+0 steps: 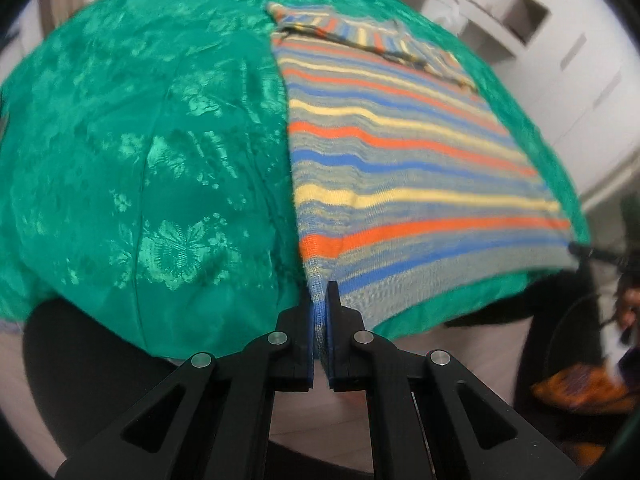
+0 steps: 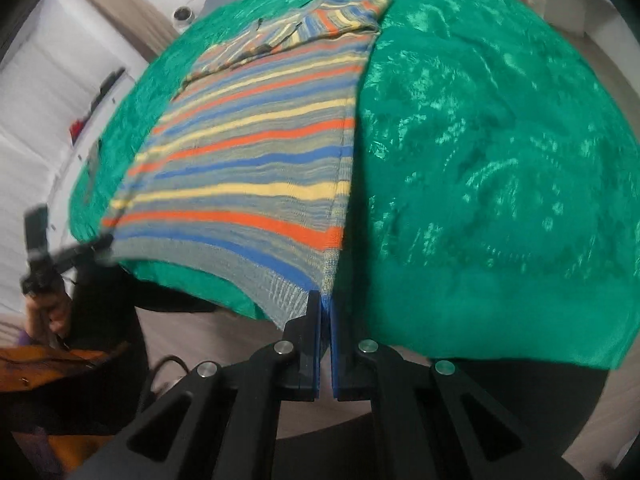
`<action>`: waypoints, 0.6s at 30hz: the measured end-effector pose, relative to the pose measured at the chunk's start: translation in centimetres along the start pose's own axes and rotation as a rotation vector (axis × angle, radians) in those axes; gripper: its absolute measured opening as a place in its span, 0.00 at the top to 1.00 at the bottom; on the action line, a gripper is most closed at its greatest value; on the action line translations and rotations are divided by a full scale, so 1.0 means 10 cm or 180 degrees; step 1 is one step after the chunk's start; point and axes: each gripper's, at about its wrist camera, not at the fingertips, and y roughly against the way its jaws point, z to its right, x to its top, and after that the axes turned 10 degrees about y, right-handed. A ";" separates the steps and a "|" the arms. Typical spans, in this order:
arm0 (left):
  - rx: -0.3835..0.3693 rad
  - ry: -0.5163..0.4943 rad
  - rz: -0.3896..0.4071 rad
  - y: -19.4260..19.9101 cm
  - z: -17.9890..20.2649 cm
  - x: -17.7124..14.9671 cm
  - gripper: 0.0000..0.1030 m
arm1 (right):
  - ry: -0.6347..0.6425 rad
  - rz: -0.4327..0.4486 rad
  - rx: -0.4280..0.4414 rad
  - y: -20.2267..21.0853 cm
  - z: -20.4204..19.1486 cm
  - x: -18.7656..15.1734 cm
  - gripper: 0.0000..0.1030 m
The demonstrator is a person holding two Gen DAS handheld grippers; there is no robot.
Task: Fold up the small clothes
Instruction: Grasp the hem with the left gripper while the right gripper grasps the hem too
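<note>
On green cloth (image 1: 140, 152), striped garment (image 1: 400, 152), both hem corners pinched

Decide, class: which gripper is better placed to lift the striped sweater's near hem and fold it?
Neither alone. The left gripper pinches the striped sweater at its left hem corner, and the right gripper pinches the right corner, so they probably lift together.

I see a green floral-patterned cloth (image 1: 140, 160) covering the desk and hanging over its near edge. White cabinets (image 1: 560, 52) stand beyond the far edge.
</note>
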 end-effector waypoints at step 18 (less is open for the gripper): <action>0.0046 0.0388 0.0569 -1.08 0.44 3.70 0.97 | -0.0730 0.0871 0.0611 -0.52 1.38 3.25 0.97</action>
